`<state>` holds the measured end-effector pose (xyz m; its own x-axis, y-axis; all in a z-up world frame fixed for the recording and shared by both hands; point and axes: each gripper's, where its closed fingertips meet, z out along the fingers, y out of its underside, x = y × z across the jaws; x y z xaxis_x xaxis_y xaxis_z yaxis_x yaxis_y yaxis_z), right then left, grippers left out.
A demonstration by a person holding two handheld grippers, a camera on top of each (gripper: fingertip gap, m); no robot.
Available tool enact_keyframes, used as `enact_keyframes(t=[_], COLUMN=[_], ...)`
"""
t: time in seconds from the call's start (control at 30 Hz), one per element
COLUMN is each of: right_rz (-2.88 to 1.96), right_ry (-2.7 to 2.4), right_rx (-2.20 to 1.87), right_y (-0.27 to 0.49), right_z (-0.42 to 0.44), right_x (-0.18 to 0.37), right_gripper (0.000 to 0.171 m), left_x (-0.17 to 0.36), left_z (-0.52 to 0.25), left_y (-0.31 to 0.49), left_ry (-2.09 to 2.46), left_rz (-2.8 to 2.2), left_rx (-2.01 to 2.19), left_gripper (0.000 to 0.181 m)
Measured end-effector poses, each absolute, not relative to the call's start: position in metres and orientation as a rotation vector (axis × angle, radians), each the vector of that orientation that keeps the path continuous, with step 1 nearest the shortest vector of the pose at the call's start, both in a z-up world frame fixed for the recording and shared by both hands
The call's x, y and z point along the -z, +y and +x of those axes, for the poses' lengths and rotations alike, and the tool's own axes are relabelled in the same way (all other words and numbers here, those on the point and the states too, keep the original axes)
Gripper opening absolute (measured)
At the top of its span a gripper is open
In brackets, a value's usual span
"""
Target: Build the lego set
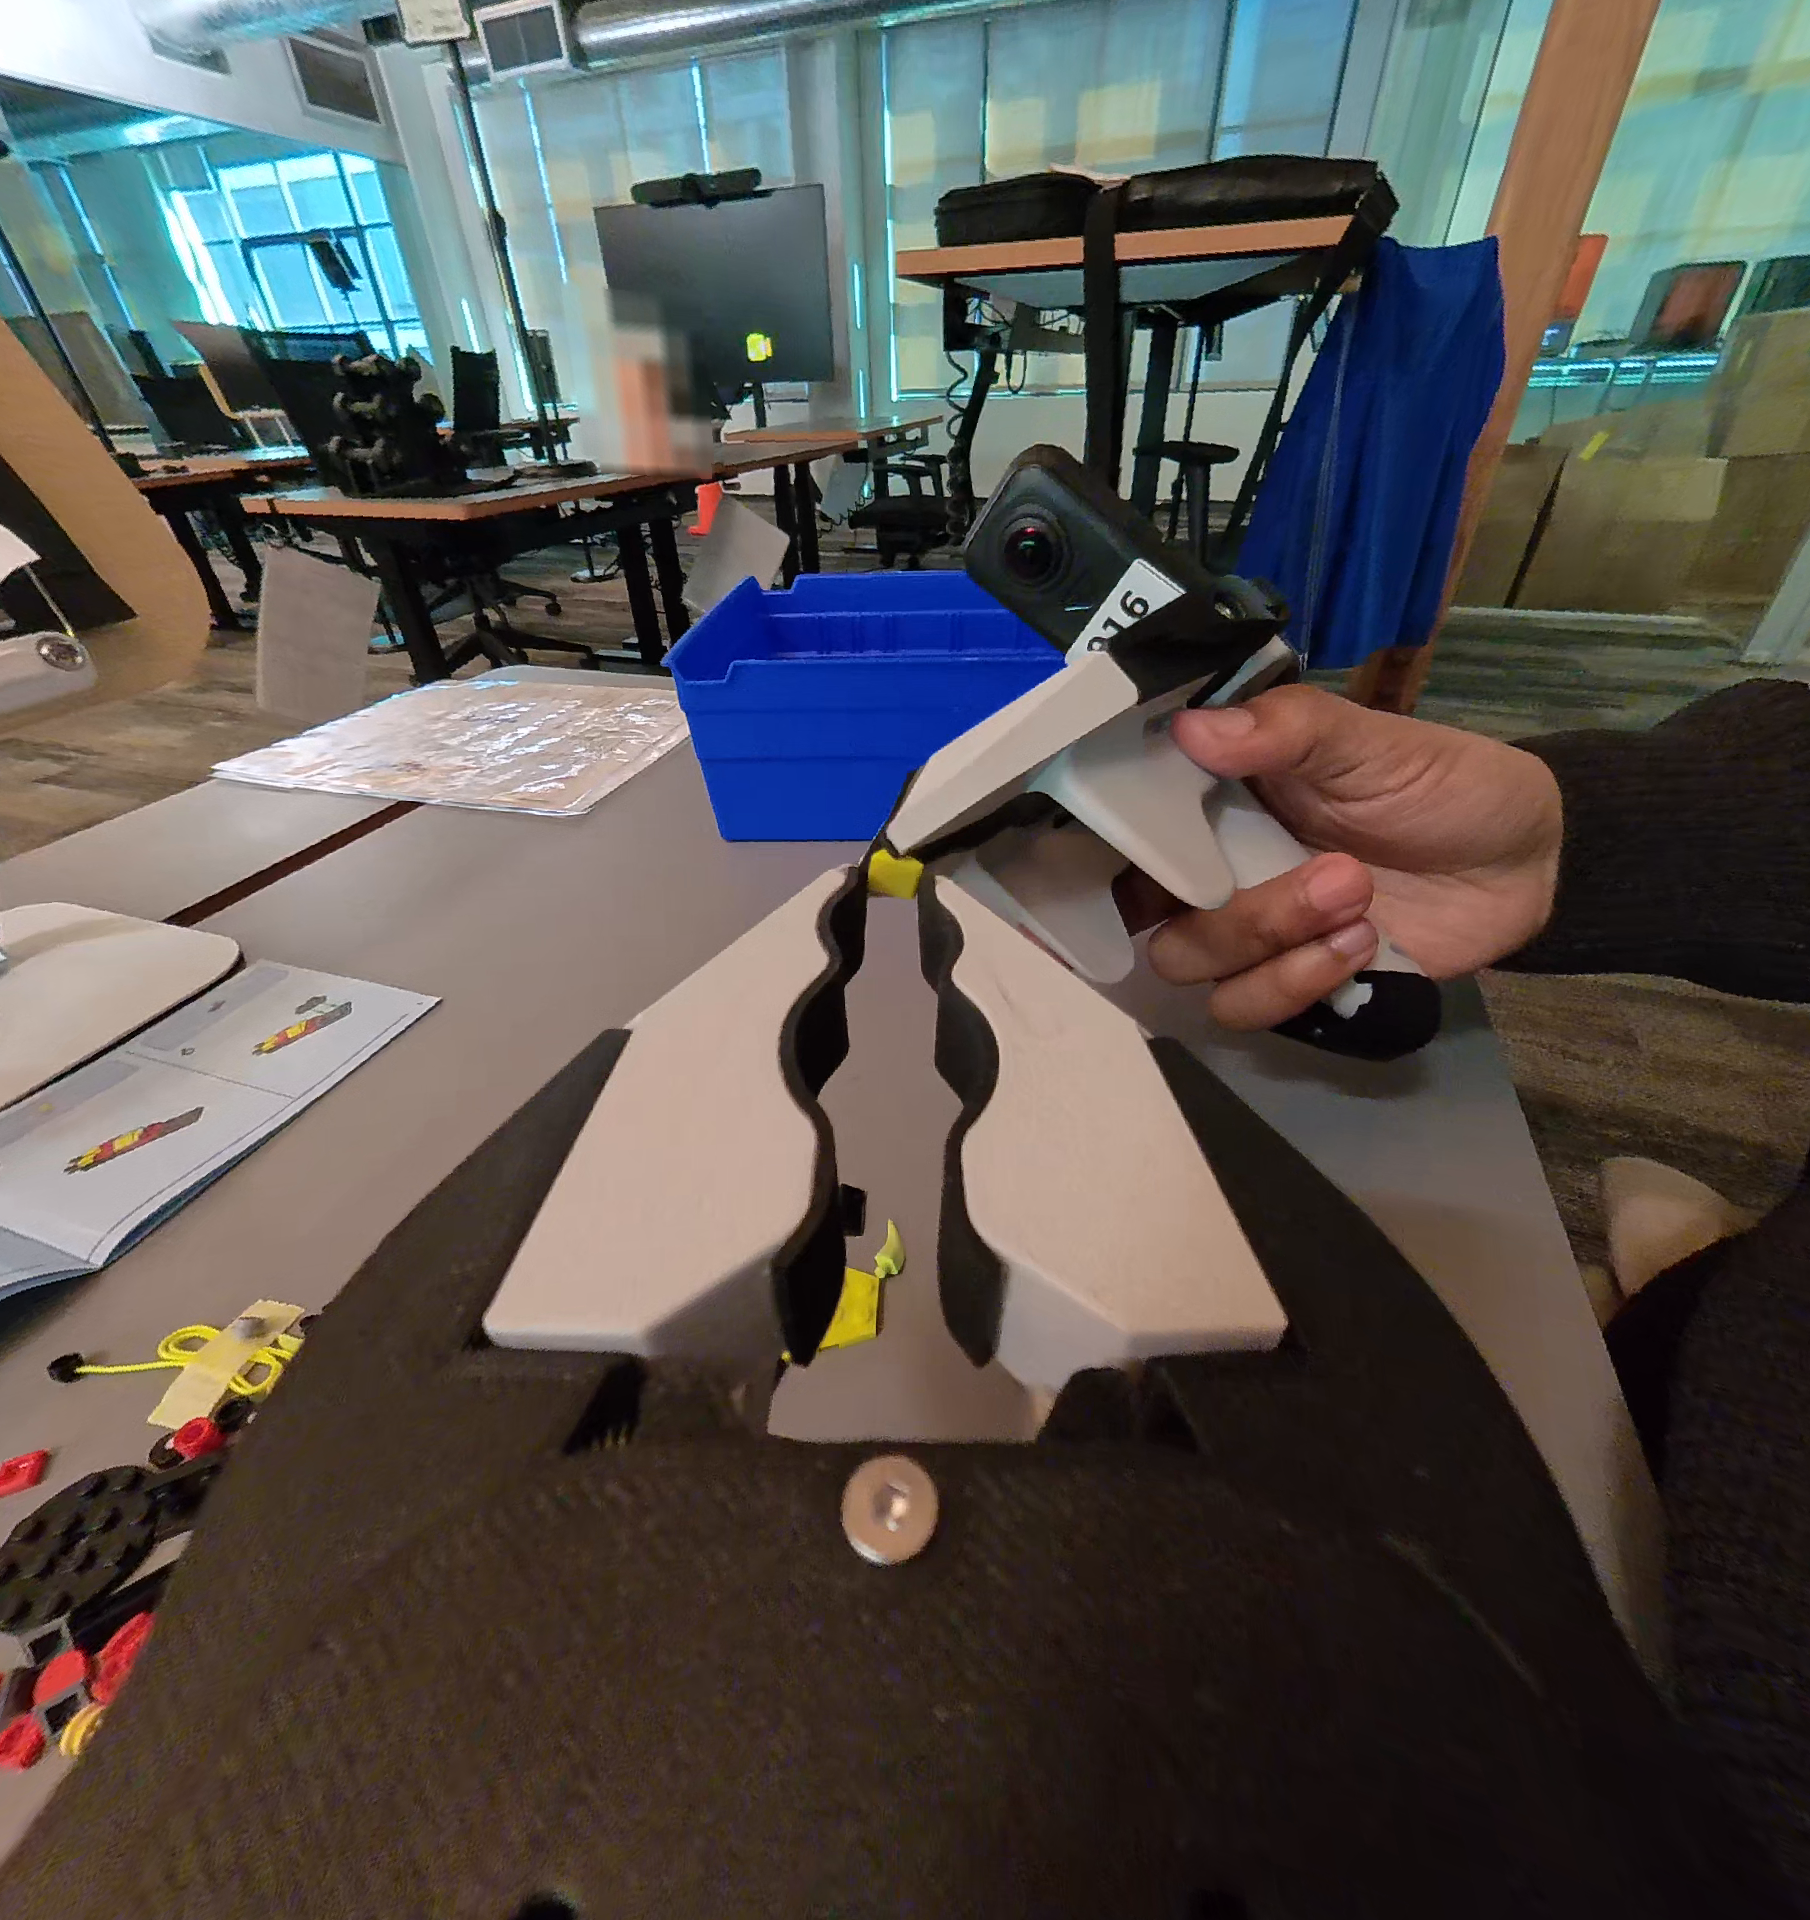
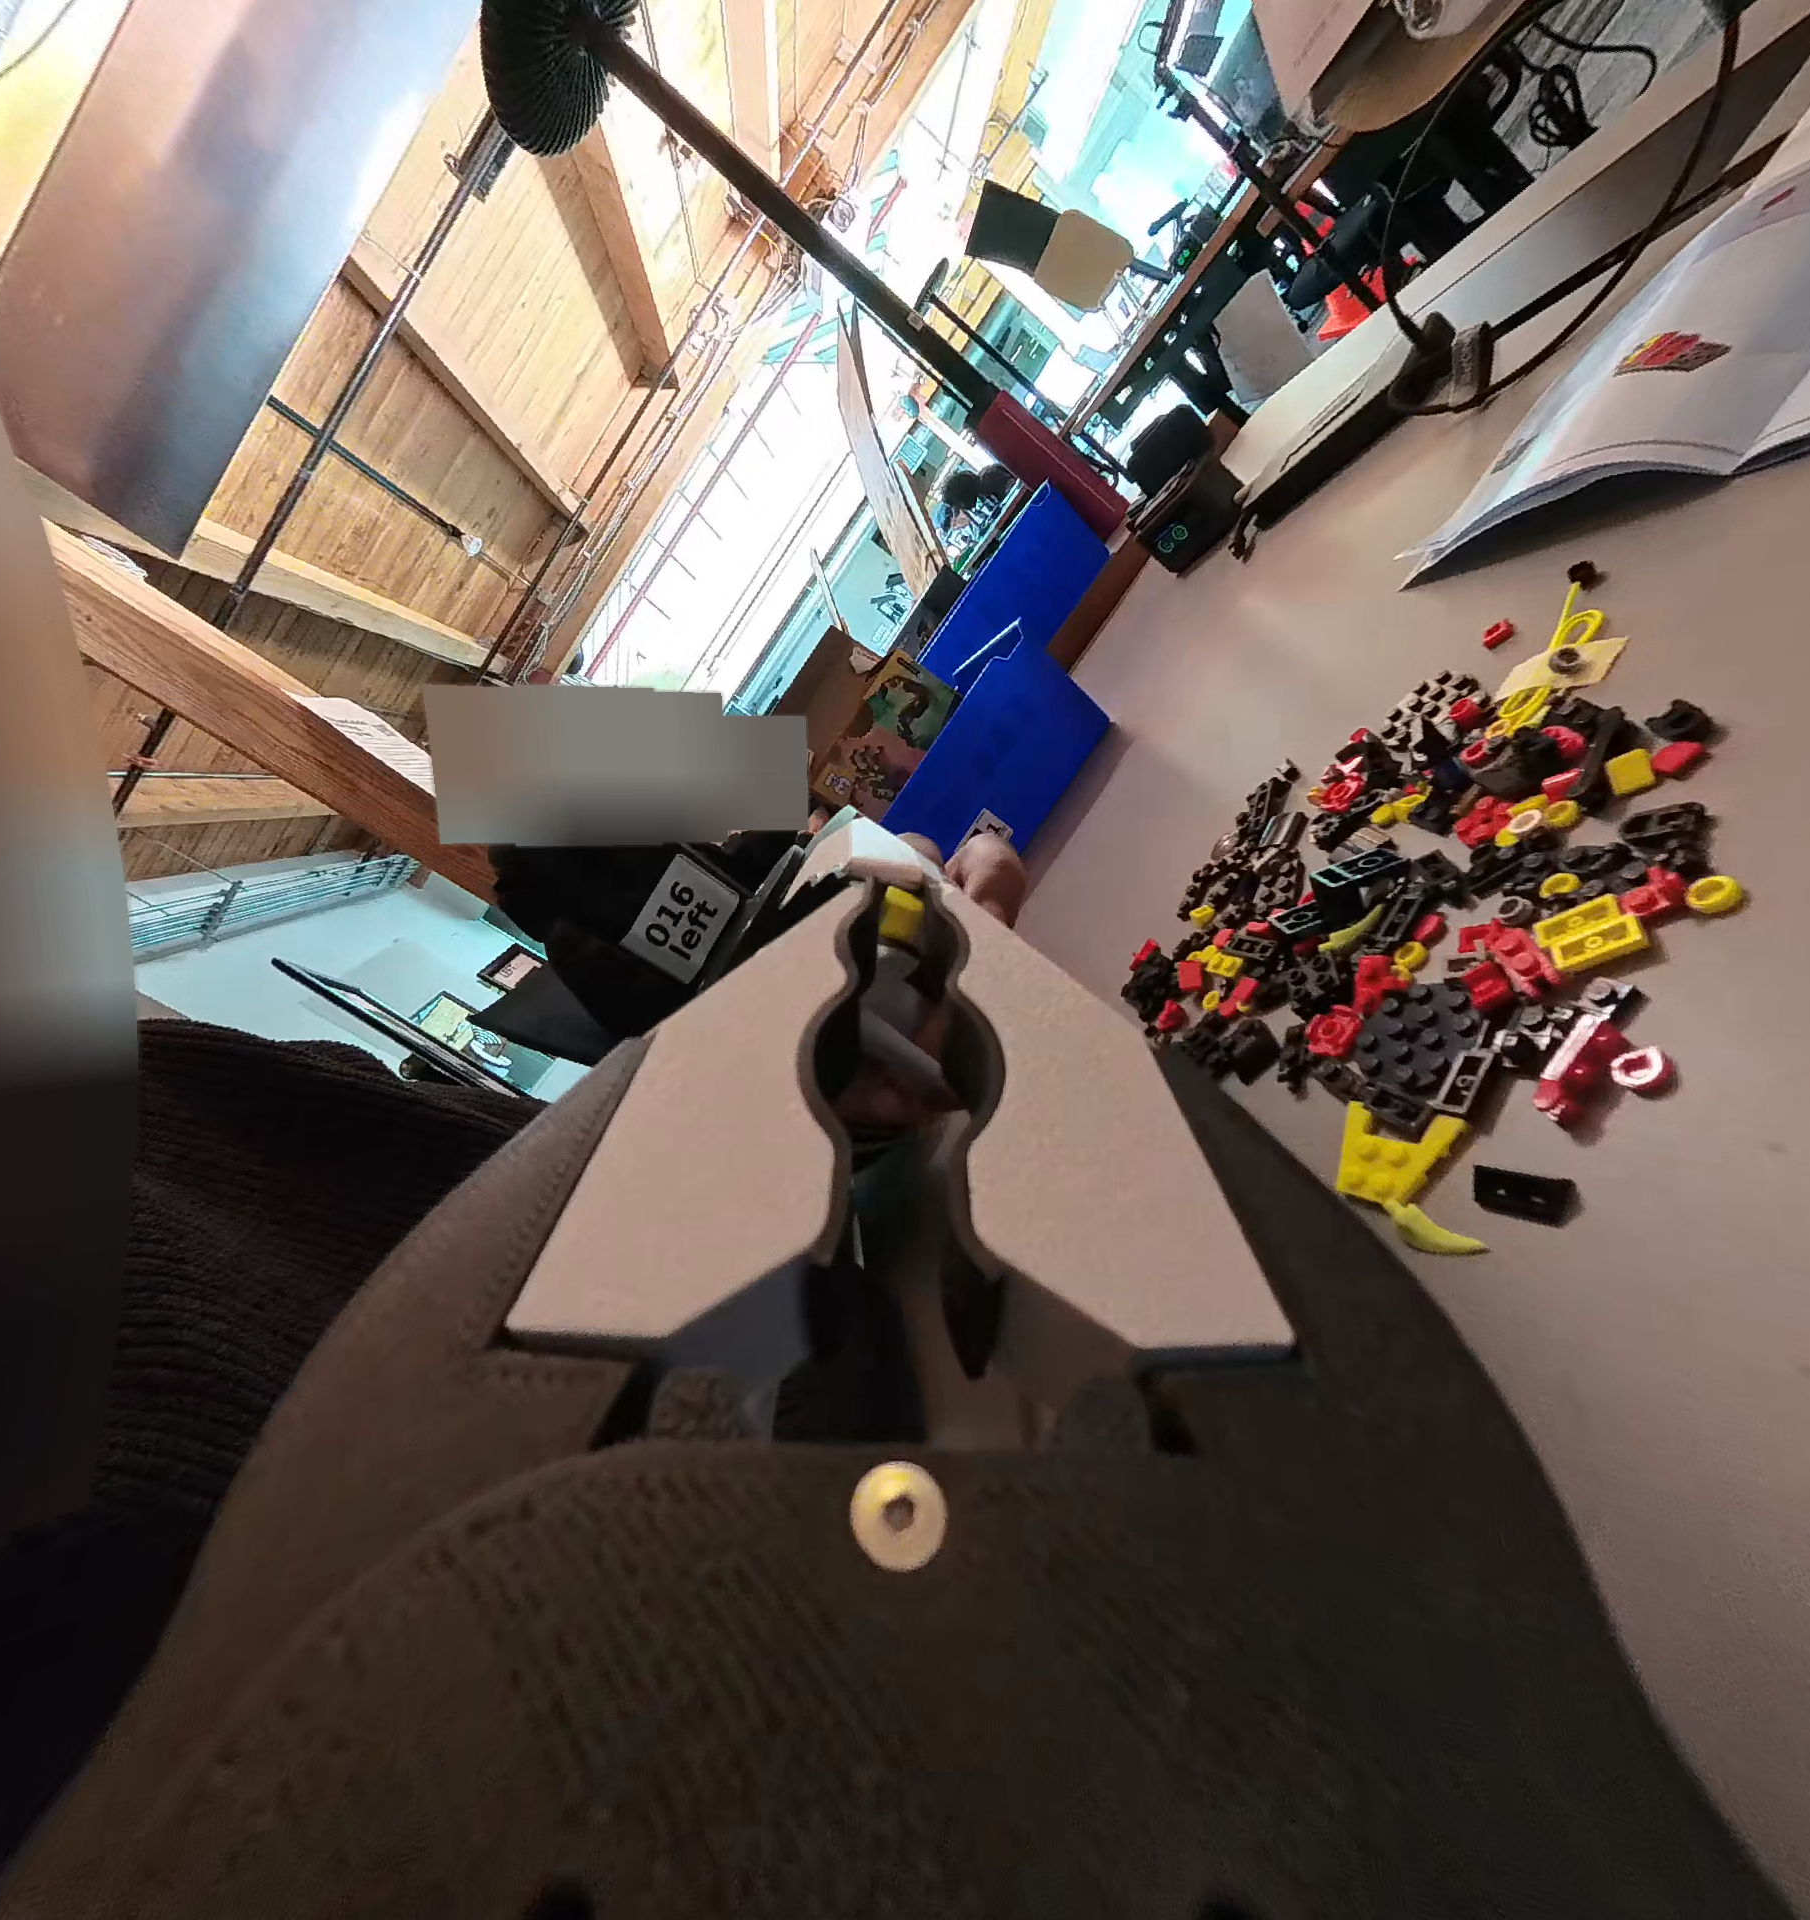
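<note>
A small yellow brick [image 1: 893, 875] is pinched in the air between the tips of both grippers, above the grey table [image 1: 527, 935]. My left gripper [image 1: 895, 885] is shut on it. My right gripper [image 2: 901, 902], held by a hand [image 1: 1389, 842], comes in from the right and is also shut on the yellow brick [image 2: 901, 914]. A pile of loose black, red and yellow Lego pieces [image 2: 1452, 914] lies on the table; part of the pile shows in the left wrist view [image 1: 70, 1579]. An open instruction booklet [image 1: 174, 1101] lies at the left.
A blue bin [image 1: 828, 727] stands at the back of the table. A yellow wedge plate [image 2: 1389, 1153] and a black tile [image 2: 1524, 1190] lie apart from the pile. A white stand base [image 1: 80, 966] and plastic-covered sheets [image 1: 465, 738] are at the left. Both grippers' tips are close together, under 4 cm apart. The black tile [image 2: 1524, 1190] is about 12 cm from both grippers' fingertips.
</note>
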<state>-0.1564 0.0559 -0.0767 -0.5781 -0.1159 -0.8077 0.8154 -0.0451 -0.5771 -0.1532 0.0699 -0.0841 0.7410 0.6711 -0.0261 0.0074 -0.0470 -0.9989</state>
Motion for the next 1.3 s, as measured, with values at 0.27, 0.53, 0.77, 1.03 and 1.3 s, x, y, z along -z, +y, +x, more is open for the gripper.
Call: enact_keyframes(t=[0.27, 0.53, 0.77, 1.03, 1.3], right_rz=[0.745, 0.71, 0.605, 0.608, 0.699], right_ry=[1.583, 1.665, 1.863, 2.05, 1.974], right_rx=[1.705, 1.713, 1.813, 1.741, 1.607], right_y=[0.062, 0.061, 0.065, 0.061, 0.059], right_z=[-0.157, -0.155, -0.154, -0.152, -0.15], right_x=[0.08, 0.084, 0.084, 0.103, 0.116], right_gripper=[0.0, 0.011, 0.017, 0.024, 0.022], left_x=[0.078, 0.083, 0.095, 0.106, 0.119], left_z=[-0.151, -0.157, -0.154, -0.151, -0.15], left_y=[0.065, 0.056, 0.064, 0.069, 0.073], left_ry=[-0.558, -0.585, -0.568, -0.499, -0.429], left_rz=[-1.506, -1.511, -1.576, -1.673, -1.776], left_rx=[-0.572, -0.579, -0.513, -0.615, -0.717], left_gripper=[0.006, 0.004, 0.004, 0.004, 0.004])
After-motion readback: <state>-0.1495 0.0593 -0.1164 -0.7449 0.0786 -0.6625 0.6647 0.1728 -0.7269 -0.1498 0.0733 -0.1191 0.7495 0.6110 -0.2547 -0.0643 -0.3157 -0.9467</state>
